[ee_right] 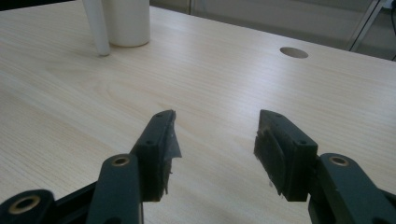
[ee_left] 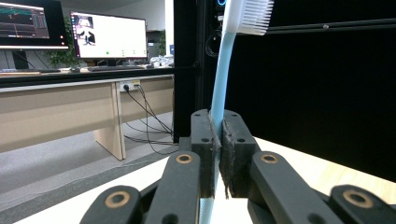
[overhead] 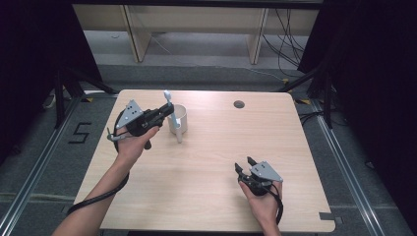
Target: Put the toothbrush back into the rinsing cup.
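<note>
The left gripper (overhead: 167, 111) is clamping an upright light-blue plastic toothbrush (ee_left: 219, 93) just beside the white cup (overhead: 180, 118), right gripper (overhead: 244, 164) resting open.

toothbrush (ee_left: 219, 79): light blue, white bristles | cup (overhead: 179, 118): white | table (overhead: 211, 167): pale wood-grain

I see the left gripper (overhead: 169, 111) raised over the far left of the table, jaws clamped tight, forearm stretched in from the bottom left. Right gripper (overhead: 244, 162) sits low near the front right, jaws spread apart, hand (overhead: 263, 199) wrapped around its body.
</note>
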### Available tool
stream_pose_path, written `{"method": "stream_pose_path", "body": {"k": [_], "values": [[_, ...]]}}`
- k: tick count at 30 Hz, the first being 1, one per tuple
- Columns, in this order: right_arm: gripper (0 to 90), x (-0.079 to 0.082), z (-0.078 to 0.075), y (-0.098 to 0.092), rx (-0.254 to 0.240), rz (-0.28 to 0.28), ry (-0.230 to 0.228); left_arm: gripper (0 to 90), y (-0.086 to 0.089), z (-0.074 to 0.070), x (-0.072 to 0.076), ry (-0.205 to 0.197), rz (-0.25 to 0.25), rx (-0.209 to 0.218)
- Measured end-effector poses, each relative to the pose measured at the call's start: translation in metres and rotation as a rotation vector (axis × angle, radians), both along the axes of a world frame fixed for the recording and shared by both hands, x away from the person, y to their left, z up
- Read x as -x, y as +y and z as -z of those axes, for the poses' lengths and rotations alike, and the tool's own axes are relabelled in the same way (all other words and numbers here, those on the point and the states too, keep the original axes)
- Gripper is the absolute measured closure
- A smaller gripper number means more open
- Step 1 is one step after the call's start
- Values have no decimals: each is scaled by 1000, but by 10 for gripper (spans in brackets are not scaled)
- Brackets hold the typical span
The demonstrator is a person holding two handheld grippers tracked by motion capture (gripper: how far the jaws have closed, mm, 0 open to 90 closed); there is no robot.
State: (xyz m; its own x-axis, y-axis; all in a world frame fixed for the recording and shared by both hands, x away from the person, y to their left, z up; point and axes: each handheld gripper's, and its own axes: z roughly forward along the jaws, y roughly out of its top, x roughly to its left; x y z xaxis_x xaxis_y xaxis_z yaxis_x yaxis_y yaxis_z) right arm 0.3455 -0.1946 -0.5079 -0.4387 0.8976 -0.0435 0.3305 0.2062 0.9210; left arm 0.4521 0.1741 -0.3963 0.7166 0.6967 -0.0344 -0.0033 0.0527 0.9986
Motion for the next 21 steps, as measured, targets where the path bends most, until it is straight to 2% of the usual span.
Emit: {"method": "stream_pose_path", "body": {"k": [6,8,9,13,21], "values": [[478,0,0,-1,7,-3,-6,841,-2,-2,-4,1,-2,-5],[478,1,0,0,-11,7,8,841,-2,-2,-5,2,-4,-4],[477,0,0,-1,4,-3,-7,841,-2,-2,-6,1,-6,-4],[477,-1,1,0,-2,4,-18,841,-2,-1,-8,2,-10,-9],[477,0,0,0,2,-2,-3,841,-4,4,-13,11,-20,-18]]}}
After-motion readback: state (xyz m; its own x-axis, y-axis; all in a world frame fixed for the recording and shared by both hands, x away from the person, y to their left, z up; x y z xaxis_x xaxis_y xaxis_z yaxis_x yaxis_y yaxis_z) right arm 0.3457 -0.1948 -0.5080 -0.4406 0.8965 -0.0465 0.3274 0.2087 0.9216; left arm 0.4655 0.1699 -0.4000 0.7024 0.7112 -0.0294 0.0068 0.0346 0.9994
